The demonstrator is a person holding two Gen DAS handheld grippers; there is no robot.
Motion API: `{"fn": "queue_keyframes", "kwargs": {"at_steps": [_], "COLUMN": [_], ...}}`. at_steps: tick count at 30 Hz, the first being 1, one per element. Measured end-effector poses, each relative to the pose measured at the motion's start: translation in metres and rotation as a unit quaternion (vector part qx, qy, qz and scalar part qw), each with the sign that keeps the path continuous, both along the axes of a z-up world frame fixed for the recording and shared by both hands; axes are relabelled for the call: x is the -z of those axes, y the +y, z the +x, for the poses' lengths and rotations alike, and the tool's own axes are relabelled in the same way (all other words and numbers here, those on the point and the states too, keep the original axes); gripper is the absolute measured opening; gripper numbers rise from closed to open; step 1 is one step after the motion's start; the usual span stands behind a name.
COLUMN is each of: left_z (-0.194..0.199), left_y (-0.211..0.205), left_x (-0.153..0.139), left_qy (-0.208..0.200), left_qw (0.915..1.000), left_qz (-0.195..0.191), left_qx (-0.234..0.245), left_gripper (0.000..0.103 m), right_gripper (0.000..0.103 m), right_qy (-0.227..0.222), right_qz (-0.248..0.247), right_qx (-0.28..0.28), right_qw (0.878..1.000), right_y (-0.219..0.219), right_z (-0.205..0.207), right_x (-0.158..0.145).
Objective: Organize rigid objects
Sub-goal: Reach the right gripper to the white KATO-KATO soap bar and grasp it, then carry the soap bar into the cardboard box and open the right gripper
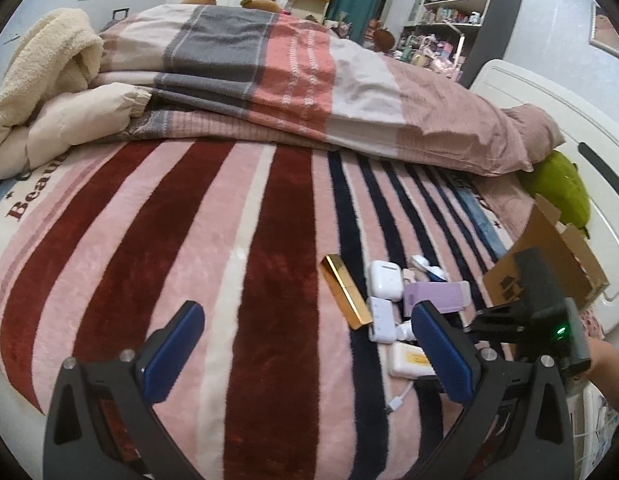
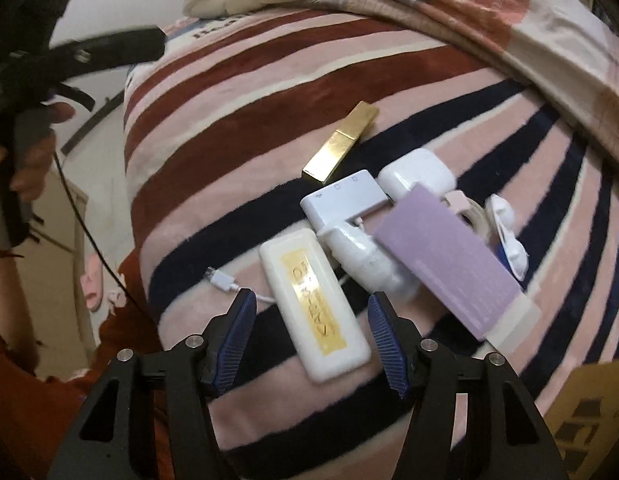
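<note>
Both claws gape apart, right claw (image 2: 311, 314) straddling a white, gold-labelled case (image 2: 313, 312).

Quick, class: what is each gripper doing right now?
Left gripper: open, holding nothing.
Right gripper: open, jaws either side of the white case, not gripping.

Gold bar (image 2: 341, 142) lies left of earbud case (image 2: 417, 178), on blanket (image 2: 213, 148).

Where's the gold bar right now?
Right wrist view, upper centre: the gold bar lies on the striped blanket, just left of the white hub.
</note>
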State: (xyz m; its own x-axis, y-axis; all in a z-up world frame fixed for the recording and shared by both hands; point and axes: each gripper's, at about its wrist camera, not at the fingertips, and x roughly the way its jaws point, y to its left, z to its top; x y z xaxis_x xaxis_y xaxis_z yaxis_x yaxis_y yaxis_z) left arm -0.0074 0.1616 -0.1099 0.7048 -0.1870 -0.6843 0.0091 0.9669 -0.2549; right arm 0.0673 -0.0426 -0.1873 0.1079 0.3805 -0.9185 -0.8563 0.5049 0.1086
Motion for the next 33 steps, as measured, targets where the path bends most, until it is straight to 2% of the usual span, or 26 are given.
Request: {"fn": "queue_keyframes", "kwargs": {"at_steps": [3, 5, 8, 11, 15, 17, 19, 20, 22, 23, 28, 33], "left_z": [0.002, 0.004, 0.010, 0.020, 0.039, 0.053, 0.065, 0.071, 0.085, 0.089, 0.117, 0.145], "left_y": [-0.003, -0.010, -0.028, -0.053, -0.081, -0.101, -0.122, -0.133, -0.160, -0.173, -0.242, -0.311], "left_x": [0.000, -0.004, -0.019, -0.042, -0.073, -0.088, -0.098, -0.102, -0.107, -0.108, -0.109, -0.095], "left_qy": [0.003, 0.003, -0.009, -0.022, -0.031, -0.029, -0.022, -0.016, 0.001, 0.007, 0.032, 0.079], "left_qw": [0.9997, 0.9987, 0.9935, 0.9864, 0.9738, 0.9644, 0.9567, 0.9521, 0.9416, 0.9370, 0.9267, 0.9147], "left_qz": [-0.009, -0.018, -0.044, -0.055, -0.091, -0.108, -0.116, -0.123, -0.136, -0.140, -0.111, -0.077], "left_qx": [0.022, 0.047, 0.105, 0.153, 0.206, 0.240, 0.266, 0.279, 0.308, 0.320, 0.358, 0.389], "left_gripper": [0.102, 0.102, 0.102, 0.099, 0.097, 0.091, 0.079, 0.075, 0.054, 0.050, 0.043, 0.043], "right_gripper": [0.034, 0.031, 0.031, 0.031, 0.031, 0.031, 0.031, 0.031, 0.031, 0.031, 0.031, 0.031], "right_qy": [-0.026, -0.029, -0.066, -0.097, -0.178, -0.210, -0.241, -0.254, -0.275, -0.282, -0.287, -0.250], "right_qz": [-0.012, 0.000, 0.047, 0.090, 0.110, 0.120, 0.122, 0.122, 0.121, 0.120, 0.112, 0.102], "right_qx": [-0.024, -0.011, 0.003, 0.014, 0.033, 0.046, 0.058, 0.064, 0.079, 0.089, 0.142, 0.205], "right_qw": [0.999, 1.000, 0.997, 0.991, 0.977, 0.969, 0.961, 0.957, 0.951, 0.948, 0.941, 0.941], "right_y": [0.002, -0.001, -0.004, -0.009, -0.022, -0.037, -0.052, -0.060, -0.079, -0.090, -0.142, -0.196], "right_z": [-0.010, -0.013, -0.022, -0.030, -0.041, -0.043, -0.044, -0.044, -0.043, -0.043, -0.031, -0.012], "right_x": [0.000, -0.008, -0.045, -0.089, -0.144, -0.164, -0.179, -0.184, -0.190, -0.192, -0.189, -0.178]}}
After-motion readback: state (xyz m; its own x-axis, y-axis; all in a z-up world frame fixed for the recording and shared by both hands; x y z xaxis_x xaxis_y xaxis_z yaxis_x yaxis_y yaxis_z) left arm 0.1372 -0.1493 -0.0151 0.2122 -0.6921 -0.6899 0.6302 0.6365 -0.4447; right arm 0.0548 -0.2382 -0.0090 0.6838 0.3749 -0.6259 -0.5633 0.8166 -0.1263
